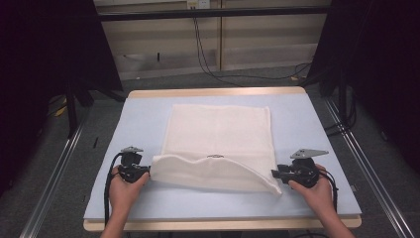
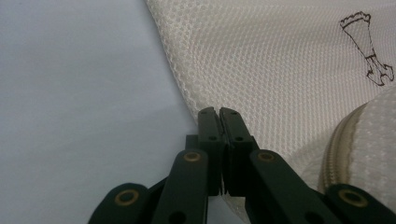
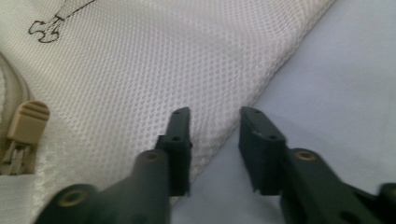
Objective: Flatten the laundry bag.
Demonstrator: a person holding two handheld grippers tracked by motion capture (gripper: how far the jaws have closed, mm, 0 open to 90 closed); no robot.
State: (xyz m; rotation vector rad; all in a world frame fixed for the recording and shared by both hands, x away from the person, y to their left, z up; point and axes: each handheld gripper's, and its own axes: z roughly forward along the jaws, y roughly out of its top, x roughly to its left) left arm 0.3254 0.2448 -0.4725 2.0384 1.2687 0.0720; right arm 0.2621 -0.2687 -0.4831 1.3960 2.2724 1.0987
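A white mesh laundry bag (image 1: pixel 220 134) lies flat on the pale blue table top (image 1: pixel 307 119), with its near edge lifted into a loose fold. My left gripper (image 1: pixel 147 171) is at the bag's near left corner. In the left gripper view its jaws (image 2: pixel 219 112) are pressed together on the bag's edge (image 2: pixel 280 70), and the beige zip (image 2: pixel 336 149) bulges up close beside them. My right gripper (image 1: pixel 273 173) sits at the near right corner. Its jaws (image 3: pixel 215 114) stand apart, one over the mesh (image 3: pixel 163 60) and one over bare table. A beige zip pull (image 3: pixel 28 121) lies to their left.
A small black drawn mark (image 2: pixel 369 46) sits on the mesh. The table's wooden rim (image 1: pixel 218 92) shows at the far side. Metal rails (image 1: pixel 54 168) run along the floor on both sides, and cables (image 1: pixel 208 64) trail behind the table.
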